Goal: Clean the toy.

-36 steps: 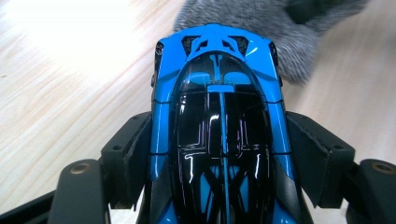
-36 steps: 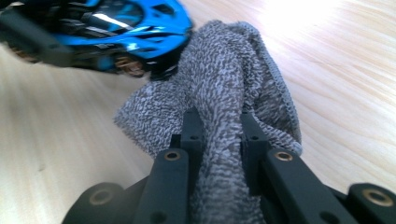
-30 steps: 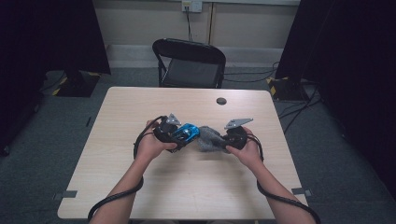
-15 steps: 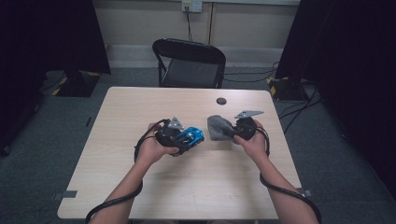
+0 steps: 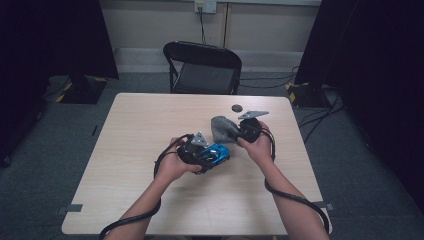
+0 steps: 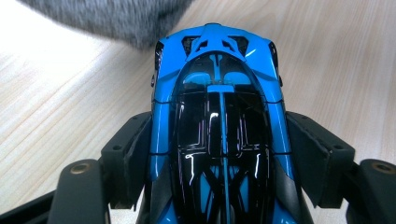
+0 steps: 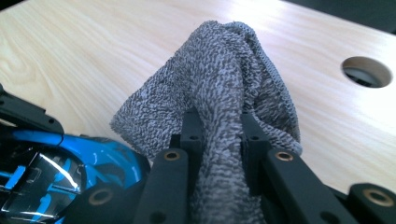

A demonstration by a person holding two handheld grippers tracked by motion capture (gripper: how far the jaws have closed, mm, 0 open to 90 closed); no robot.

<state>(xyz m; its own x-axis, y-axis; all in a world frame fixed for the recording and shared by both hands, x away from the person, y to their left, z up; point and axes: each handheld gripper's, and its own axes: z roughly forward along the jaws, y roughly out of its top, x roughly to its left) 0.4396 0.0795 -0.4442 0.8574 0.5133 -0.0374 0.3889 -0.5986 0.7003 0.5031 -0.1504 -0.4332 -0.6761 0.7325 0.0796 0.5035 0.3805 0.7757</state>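
At a pale wooden table (image 5: 125, 190), a person wipes down a blue toy car (image 5: 216, 153) with a grey cloth (image 5: 223, 128). Near the table's middle, the left gripper (image 6: 219, 154) has its jaws clamped on the car's flanks, holding the model just above the wood. Just beyond and to the right, the right gripper (image 7: 218, 135) has its jaws pinched together on a fold of the cloth, which bunches above them, clear of the car. This looks like a pause between wiping strokes; the next move calls for bringing the cloth back onto the bodywork while the car is held steady. Farther off, a small dark disc (image 5: 236, 108) lies near the far edge; beyond stand a black folding chair (image 5: 202, 67), grey carpet and dark curtains.
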